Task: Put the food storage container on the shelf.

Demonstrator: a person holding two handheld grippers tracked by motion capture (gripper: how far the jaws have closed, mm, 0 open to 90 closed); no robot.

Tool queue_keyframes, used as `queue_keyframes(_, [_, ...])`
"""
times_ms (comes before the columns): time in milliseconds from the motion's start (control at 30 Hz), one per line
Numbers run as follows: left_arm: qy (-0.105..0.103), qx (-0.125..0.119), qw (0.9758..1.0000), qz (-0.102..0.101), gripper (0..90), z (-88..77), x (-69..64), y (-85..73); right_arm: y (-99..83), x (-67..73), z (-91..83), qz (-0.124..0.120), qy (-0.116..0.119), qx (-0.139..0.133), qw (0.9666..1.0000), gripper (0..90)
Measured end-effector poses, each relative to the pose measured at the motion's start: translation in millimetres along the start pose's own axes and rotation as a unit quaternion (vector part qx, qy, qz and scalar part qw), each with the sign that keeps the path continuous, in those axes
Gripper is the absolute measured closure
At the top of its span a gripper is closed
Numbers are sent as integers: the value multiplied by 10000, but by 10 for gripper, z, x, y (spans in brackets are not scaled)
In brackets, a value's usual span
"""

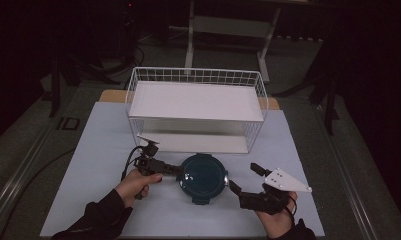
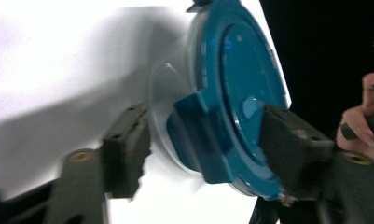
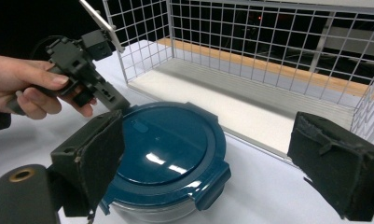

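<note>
A round clear container with a dark blue clip-on lid [image 1: 203, 175] [image 2: 240, 70] [image 3: 161, 144] stands on the white table in front of the wire basket. My left gripper [image 1: 177, 171] [image 2: 205, 140] comes in from the container's left and is shut on its edge: one pad [image 2: 287, 140] lies on the lid, the other [image 2: 126, 149] sits against the clear wall near the table, with a lid clip between them. The left gripper [image 3: 89, 65] reaches the lid's far left rim. My right gripper [image 1: 244, 177] [image 3: 217, 158] stands open at the container's right, pads wide apart and off it.
A white wire basket [image 1: 195, 75] [image 3: 142, 46] holding a white shelf board stands behind the container, its open front towards me. The white table mat [image 1: 103, 150] has bare room at left and right. Dark floor and stands lie beyond.
</note>
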State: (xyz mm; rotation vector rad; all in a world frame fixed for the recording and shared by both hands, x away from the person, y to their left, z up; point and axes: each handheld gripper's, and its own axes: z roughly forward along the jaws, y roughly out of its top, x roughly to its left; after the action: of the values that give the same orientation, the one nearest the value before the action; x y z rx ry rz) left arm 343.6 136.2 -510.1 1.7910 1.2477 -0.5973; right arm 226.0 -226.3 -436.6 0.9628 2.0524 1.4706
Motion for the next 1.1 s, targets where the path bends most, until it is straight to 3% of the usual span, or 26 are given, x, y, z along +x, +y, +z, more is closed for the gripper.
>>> queue_keyframes(233, [-133, 154, 9997, -121, 534, 46, 41, -3, -7, 10, 5, -33, -8, 48, 10000, 105])
queue_keyframes(367, [-165, 181, 9997, -94, 544, 42, 47, 4, -17, 3, 14, 9, 3, 92, 10000, 107])
queue_keyframes(500, [-165, 266, 9993, -223, 523, 56, 63, 13, -21, 14, 29, -15, 0, 140, 9999, 107])
queue_keyframes(533, [-273, 343, 9987, -270, 514, 93, 76, 8, -21, 17, 29, -19, -2, 139, 9999, 107])
queue_keyframes(700, [-276, 292, 9990, -203, 516, 92, 69, -1, -24, 20, 30, -32, -5, 161, 9999, 108])
queue_keyframes(967, [-210, 195, 9996, -60, 531, 58, 5, -66, -61, -50, 83, 248, 123, 316, 9991, 130])
queue_keyframes(1100, [-155, 66, 9998, 65, 536, 29, -39, -147, -108, -136, 162, 679, 428, 552, 9952, 147])
